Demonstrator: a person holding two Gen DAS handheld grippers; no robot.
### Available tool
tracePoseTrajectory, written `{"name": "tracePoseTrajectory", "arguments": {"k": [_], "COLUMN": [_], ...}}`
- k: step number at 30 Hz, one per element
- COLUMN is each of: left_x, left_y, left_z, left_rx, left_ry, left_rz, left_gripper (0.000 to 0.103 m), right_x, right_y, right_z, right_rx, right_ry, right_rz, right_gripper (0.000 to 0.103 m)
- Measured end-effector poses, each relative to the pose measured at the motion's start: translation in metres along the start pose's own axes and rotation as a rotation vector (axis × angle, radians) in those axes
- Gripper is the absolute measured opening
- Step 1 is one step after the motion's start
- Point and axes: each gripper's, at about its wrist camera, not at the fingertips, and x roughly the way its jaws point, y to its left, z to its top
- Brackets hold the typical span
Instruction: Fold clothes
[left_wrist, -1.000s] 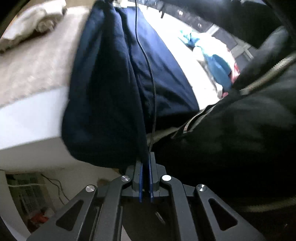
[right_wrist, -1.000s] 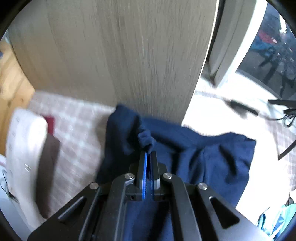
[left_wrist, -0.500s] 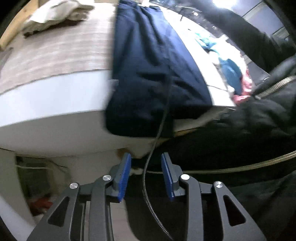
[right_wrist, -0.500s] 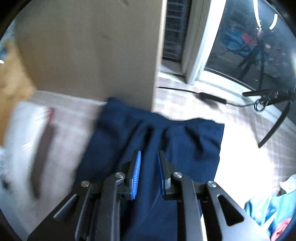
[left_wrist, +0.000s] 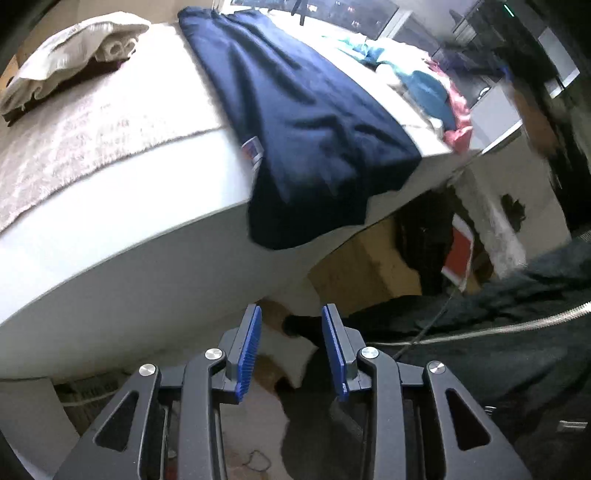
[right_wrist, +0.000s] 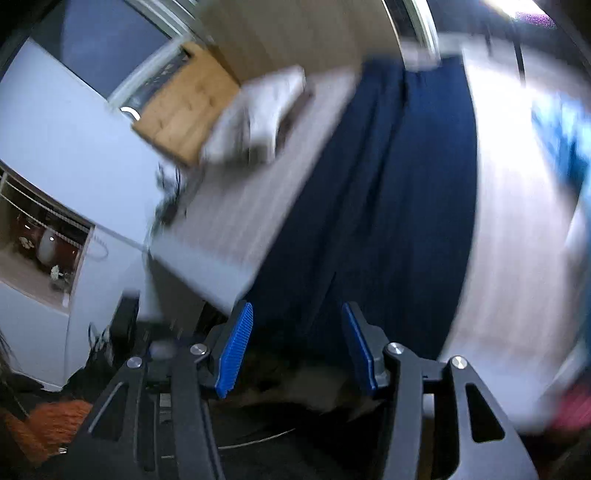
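A navy blue garment (left_wrist: 306, 122) lies stretched lengthwise across the white table (left_wrist: 122, 206), its near end drooping over the table's front edge. My left gripper (left_wrist: 291, 345) hangs open below and in front of that edge, nothing between its blue pads. In the blurred right wrist view the same navy garment (right_wrist: 388, 206) runs away from me along the table. My right gripper (right_wrist: 295, 339) sits at the garment's near end with its jaws opening, and no cloth is pinched between them.
A folded cream towel pile (left_wrist: 70, 59) rests at the table's far left on a beige mat (left_wrist: 85, 136). A heap of teal, white and pink clothes (left_wrist: 424, 85) lies at the far right. A person's dark jacket (left_wrist: 517, 317) fills the lower right. Cardboard boxes (left_wrist: 365, 269) stand under the table.
Both grippers let go of the navy garment and opened. The right one swept fast from the garment's far end back to its near end; the left drew back from the table edge.
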Motion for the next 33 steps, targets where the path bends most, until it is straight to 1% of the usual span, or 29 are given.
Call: {"name": "tracePoseTrajectory", "arguments": {"k": [2, 3, 4, 5, 7, 9, 10, 11, 14, 15, 17, 18, 20, 21, 22, 23, 25, 28, 30, 33], "left_x": [0.009, 0.012, 0.014, 0.015, 0.018, 0.024, 0.028, 0.032, 0.042, 0.043, 0.046, 0.047, 0.048, 0.047, 0.047, 0.046, 0.044, 0.04, 0.04, 0.046], "left_y": [0.007, 0.008, 0.008, 0.007, 0.005, 0.004, 0.004, 0.003, 0.003, 0.003, 0.003, 0.003, 0.001, -0.001, -0.003, -0.005, -0.009, -0.015, -0.019, -0.02], "left_z": [0.005, 0.007, 0.008, 0.01, 0.014, 0.018, 0.019, 0.021, 0.025, 0.026, 0.03, 0.031, 0.034, 0.035, 0.036, 0.036, 0.037, 0.037, 0.036, 0.036], "left_rx": [0.007, 0.014, 0.025, 0.041, 0.074, 0.084, 0.089, 0.104, 0.138, 0.142, 0.142, 0.143, 0.149, 0.151, 0.154, 0.157, 0.161, 0.169, 0.169, 0.161], "left_ry": [0.006, 0.006, 0.005, 0.0, -0.018, -0.018, -0.016, -0.011, 0.002, 0.001, -0.005, -0.009, -0.018, -0.024, -0.03, -0.036, -0.053, -0.077, -0.097, -0.111], "left_rz": [0.013, 0.012, 0.012, 0.019, 0.05, 0.03, 0.021, 0.027, 0.052, 0.049, 0.041, 0.035, 0.028, 0.026, 0.025, 0.023, 0.02, 0.031, 0.036, 0.052], "left_gripper": [0.032, 0.032, 0.032, 0.032, 0.032, 0.032, 0.032, 0.032, 0.032, 0.032, 0.032, 0.032, 0.032, 0.032, 0.032, 0.032, 0.032, 0.032, 0.033, 0.035], "right_x": [0.045, 0.063, 0.069, 0.07, 0.072, 0.079, 0.084, 0.092, 0.115, 0.125, 0.135, 0.138, 0.144, 0.144, 0.142, 0.14, 0.132, 0.109, 0.096, 0.09], "right_y": [-0.015, -0.023, -0.028, -0.033, -0.043, -0.041, -0.039, -0.035, -0.032, -0.033, -0.033, -0.034, -0.035, -0.036, -0.038, -0.038, -0.038, -0.035, -0.036, -0.042], "right_z": [-0.024, -0.036, -0.046, -0.051, -0.057, -0.055, -0.054, -0.054, -0.054, -0.054, -0.056, -0.056, -0.053, -0.053, -0.053, -0.053, -0.052, -0.053, -0.05, -0.043], "right_rx": [0.084, 0.118, 0.146, 0.172, 0.225, 0.204, 0.179, 0.152, 0.131, 0.132, 0.125, 0.131, 0.152, 0.163, 0.175, 0.191, 0.22, 0.232, 0.23, 0.255], "right_ry": [0.062, 0.087, 0.088, 0.071, 0.029, 0.028, 0.034, 0.048, 0.116, 0.13, 0.14, 0.138, 0.127, 0.121, 0.115, 0.112, 0.109, 0.105, 0.096, 0.082], "right_rz": [-0.006, -0.035, -0.062, -0.051, 0.006, 0.007, -0.018, -0.043, -0.032, -0.019, -0.031, -0.014, 0.05, 0.078, 0.105, 0.134, 0.192, 0.272, 0.294, 0.313], "right_gripper": [0.05, 0.05, 0.05, 0.05, 0.05, 0.05, 0.05, 0.05, 0.05, 0.05, 0.05, 0.05, 0.049, 0.04, 0.028, 0.004, 0.005, 0.005, 0.005, 0.005]}}
